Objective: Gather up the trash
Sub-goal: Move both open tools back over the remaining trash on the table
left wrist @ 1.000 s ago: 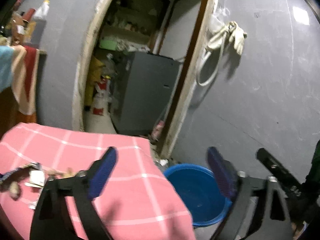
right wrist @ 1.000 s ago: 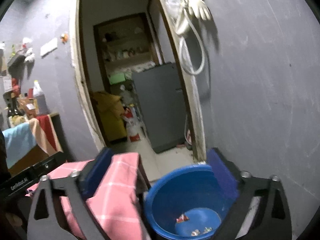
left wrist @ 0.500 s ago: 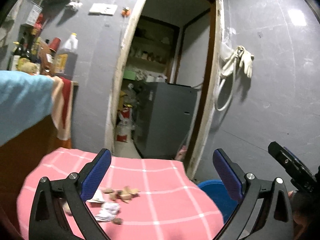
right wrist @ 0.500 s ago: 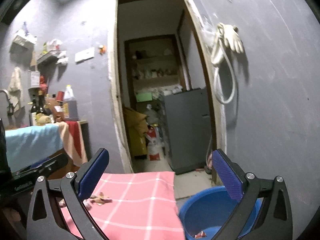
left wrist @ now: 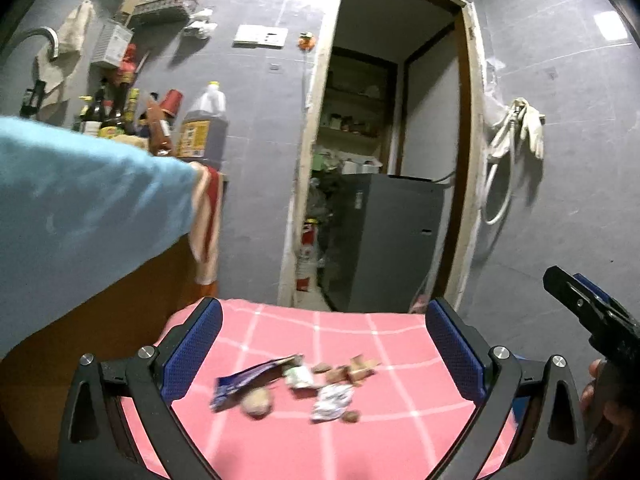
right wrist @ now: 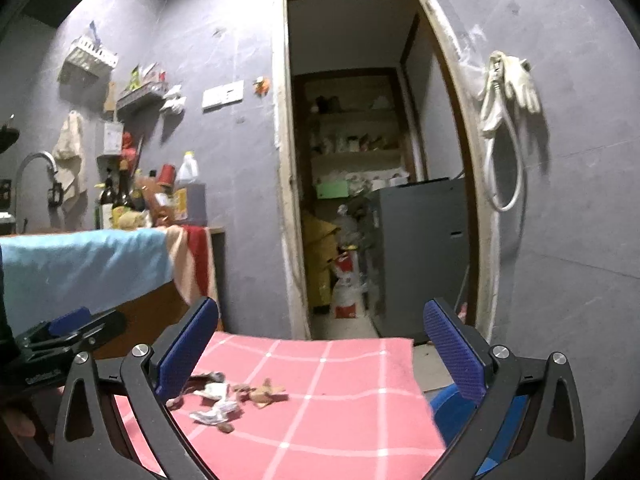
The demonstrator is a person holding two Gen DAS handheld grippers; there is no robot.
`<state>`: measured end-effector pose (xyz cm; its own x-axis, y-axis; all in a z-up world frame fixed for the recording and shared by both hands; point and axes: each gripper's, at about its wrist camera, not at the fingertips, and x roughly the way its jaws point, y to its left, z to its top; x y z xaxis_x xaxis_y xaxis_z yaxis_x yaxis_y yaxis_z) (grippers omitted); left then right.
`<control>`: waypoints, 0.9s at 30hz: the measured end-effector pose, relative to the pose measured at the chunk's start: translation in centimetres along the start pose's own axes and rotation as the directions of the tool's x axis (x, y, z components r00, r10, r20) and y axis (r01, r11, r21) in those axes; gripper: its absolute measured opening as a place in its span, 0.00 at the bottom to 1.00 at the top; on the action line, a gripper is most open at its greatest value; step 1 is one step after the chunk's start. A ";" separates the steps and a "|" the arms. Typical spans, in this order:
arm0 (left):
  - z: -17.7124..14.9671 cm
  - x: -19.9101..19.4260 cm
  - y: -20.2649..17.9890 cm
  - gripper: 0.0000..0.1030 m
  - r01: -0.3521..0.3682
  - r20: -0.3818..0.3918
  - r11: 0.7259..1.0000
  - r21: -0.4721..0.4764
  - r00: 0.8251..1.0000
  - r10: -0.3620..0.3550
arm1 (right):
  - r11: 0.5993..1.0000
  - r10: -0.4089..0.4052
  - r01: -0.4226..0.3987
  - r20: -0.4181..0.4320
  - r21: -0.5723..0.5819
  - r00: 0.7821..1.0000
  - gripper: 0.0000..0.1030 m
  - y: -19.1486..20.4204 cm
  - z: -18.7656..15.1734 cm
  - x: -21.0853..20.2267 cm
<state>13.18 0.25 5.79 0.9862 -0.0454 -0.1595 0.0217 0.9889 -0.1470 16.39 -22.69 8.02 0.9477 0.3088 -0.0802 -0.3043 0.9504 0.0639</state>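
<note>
**Trash lies loose on the pink cloth, both grippers empty above it**

The left gripper (left wrist: 322,354) hangs over the near edge of the pink checked tablecloth (left wrist: 400,340), jaws spread wide and holding nothing. The right gripper (right wrist: 320,350) is likewise wide open and empty. The trash sits in a small cluster towards the cloth's left side: a purple wrapper (left wrist: 248,380), a crumpled white wrapper (left wrist: 332,402), a round beige lump (left wrist: 258,400) and brown scraps (left wrist: 352,370), all close together. A blue tub (right wrist: 450,404) shows just beyond the cloth's right edge, lower down. Behind, a grey cabinet (left wrist: 396,240) stands in the doorway.
</note>
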 end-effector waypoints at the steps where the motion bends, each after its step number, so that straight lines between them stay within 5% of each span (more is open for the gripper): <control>1: -0.3 -0.2 0.5 0.97 -0.010 -0.004 1.000 -0.002 1.000 0.010 | 1.000 0.008 -0.008 -0.009 -0.006 1.000 1.00 0.4 -0.2 0.3; 15: -3.8 0.9 5.7 0.97 -0.066 -0.166 0.992 -0.112 0.985 0.047 | 0.994 0.091 -0.100 -0.188 -0.039 0.978 1.00 4.2 -3.9 4.2; 24: -5.3 3.0 7.0 0.94 -0.064 -0.298 0.985 -0.162 0.954 0.013 | 0.991 0.114 -0.129 -0.302 -0.032 0.946 1.00 4.9 -6.4 6.5; 27: -5.8 4.0 7.0 0.82 -0.061 -0.350 0.984 -0.167 0.937 -0.001 | 0.991 0.118 -0.133 -0.355 -0.020 0.928 1.00 4.9 -7.2 7.4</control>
<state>16.28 6.14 -1.55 0.8660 -0.0935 -0.4913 -0.0661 0.9523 -0.2978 21.19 -15.51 0.62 0.8093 0.4110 -0.4196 -0.4297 0.9014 0.0541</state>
